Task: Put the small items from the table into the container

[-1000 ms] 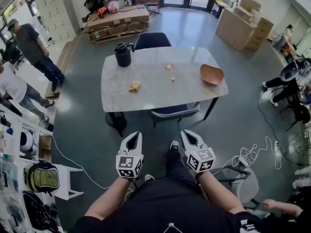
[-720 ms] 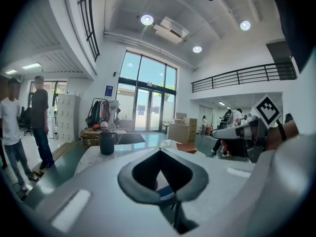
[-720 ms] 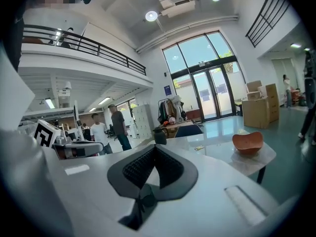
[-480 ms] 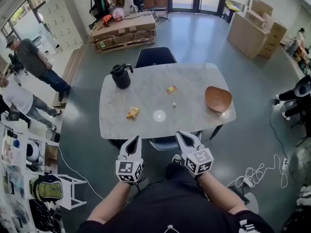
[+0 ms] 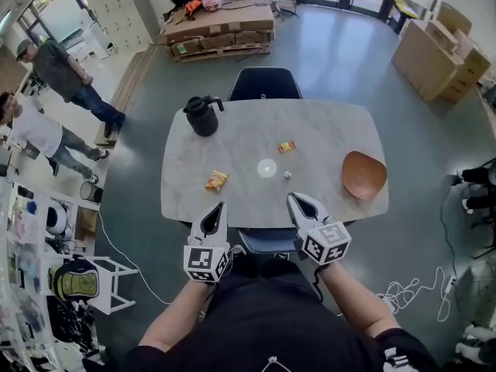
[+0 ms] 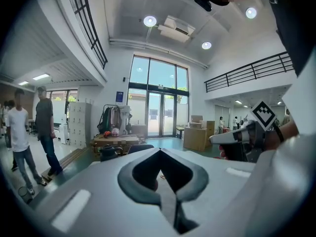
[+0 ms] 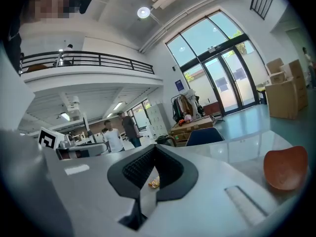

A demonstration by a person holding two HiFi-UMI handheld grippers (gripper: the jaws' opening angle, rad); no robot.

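In the head view, a pale marble worktop (image 5: 232, 134) carries a black jug (image 5: 203, 116) near its far left corner. A yellow snack packet (image 5: 216, 180) lies toward the near left, a small red packet (image 5: 287, 147) near the middle, and a tiny white item (image 5: 287, 175) just nearer than that. An orange-brown bowl (image 5: 363, 174) sits at the right end, well apart from all three small items. The left hand-held gripper (image 5: 218, 207) and the right hand-held gripper (image 5: 294, 200) are side by side at the worktop's near edge, tips pointing toward it. A dark blue chair (image 5: 266, 84) stands at the far side.

In the left gripper view, the left jaws are together with nothing between them. The right hand-held gripper shows at the right edge.

In the right gripper view, the right jaws are also together and empty. The snack packet shows through the gap behind their tips, lying on the worktop beyond, and the bowl is at the right.
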